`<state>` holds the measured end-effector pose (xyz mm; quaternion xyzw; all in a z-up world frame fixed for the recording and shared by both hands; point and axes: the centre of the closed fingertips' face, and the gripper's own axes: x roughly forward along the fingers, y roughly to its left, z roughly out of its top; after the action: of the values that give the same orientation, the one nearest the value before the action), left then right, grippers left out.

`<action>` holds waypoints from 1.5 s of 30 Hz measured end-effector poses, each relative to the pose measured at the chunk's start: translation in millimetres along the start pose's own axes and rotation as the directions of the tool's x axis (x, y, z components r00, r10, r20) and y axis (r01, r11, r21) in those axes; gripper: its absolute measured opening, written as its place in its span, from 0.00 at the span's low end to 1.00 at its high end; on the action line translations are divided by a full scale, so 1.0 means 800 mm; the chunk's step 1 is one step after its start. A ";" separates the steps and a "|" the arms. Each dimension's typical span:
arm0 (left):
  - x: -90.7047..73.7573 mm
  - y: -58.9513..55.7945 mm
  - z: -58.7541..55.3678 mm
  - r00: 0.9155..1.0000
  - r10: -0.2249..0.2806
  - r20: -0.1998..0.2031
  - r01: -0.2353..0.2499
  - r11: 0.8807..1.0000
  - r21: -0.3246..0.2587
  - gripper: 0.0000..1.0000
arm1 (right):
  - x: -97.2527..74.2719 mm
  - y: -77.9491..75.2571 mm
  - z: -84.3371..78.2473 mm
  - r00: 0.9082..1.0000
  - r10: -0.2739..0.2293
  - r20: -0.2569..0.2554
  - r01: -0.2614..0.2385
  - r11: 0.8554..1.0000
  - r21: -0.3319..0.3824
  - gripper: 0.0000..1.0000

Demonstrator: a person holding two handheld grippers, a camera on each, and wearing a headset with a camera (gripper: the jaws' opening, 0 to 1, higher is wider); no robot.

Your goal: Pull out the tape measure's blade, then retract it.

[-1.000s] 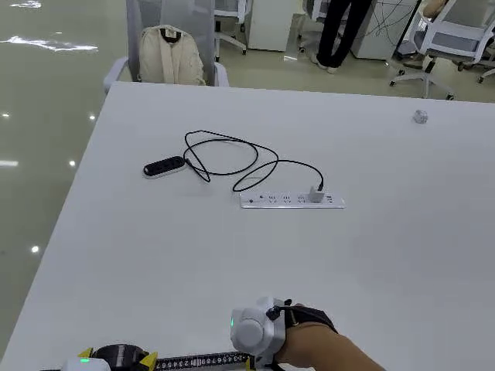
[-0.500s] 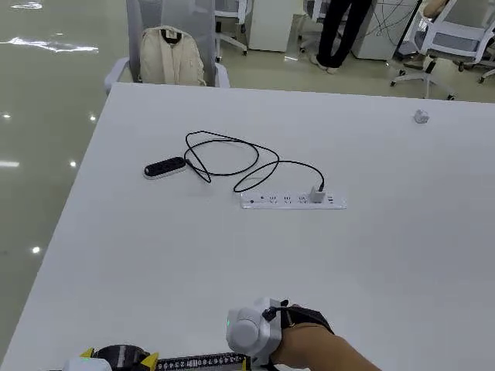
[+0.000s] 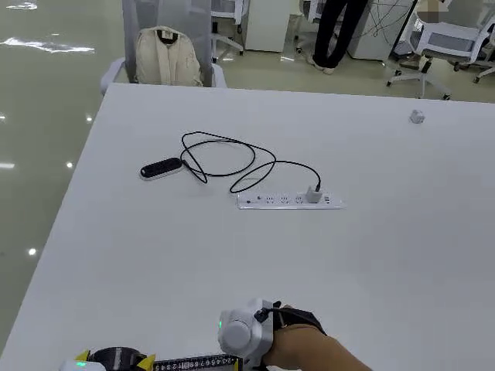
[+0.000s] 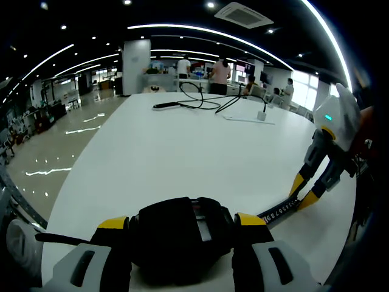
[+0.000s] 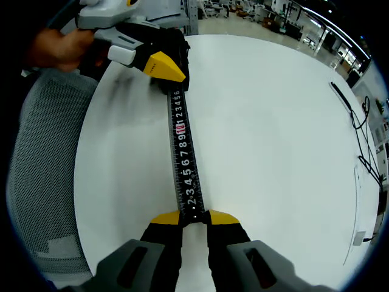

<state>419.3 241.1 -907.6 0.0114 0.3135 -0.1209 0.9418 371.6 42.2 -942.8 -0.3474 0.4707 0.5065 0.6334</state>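
Tape measure (image 4: 181, 243) one, blade (image 5: 182, 137) one, grippers (image 5: 194, 217) (image 4: 182, 220) two

The blade (image 5: 184, 152) shows black numbers 2 to 9, a red 10, then 1 to 6 nearer the case (image 5: 176, 45).

A white power strip (image 3: 289, 201) lies flat near the middle of the white table (image 3: 139, 255). A small white plug (image 3: 313, 193) sits in the strip's right end. From the plug a black cable (image 3: 232, 154) runs back and left of the strip in loose loops, reaching a black oblong device (image 3: 161, 168) lying to the strip's left. Well right of the strip and farther back, a small grey object (image 3: 417, 117) rests near the table's far edge. Beyond the table, behind and left of the strip, a cream backpack (image 3: 165, 58) sits on a chair (image 3: 114, 75). Behind and right of the strip, a person's dark-trousered legs (image 3: 334, 31) stand on the glossy floor (image 3: 46, 116), with a white office chair (image 3: 441, 42) farther right.
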 end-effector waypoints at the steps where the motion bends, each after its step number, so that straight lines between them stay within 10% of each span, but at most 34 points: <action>1: 0.000 0.000 0.000 1.000 -0.004 -0.002 0.004 1.000 0.001 0.64 | 0.001 0.001 0.002 1.000 0.000 0.003 0.000 1.000 0.000 0.15; 45: -0.001 -0.001 0.000 1.000 -0.010 -0.004 0.010 1.000 0.000 0.64 | 0.012 0.008 0.037 1.000 0.018 0.026 -0.017 1.000 -0.013 0.14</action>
<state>419.0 240.6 -907.1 0.0103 0.3155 -0.1256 0.9405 372.8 74.1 -942.1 -0.3408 0.4622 0.5195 0.6327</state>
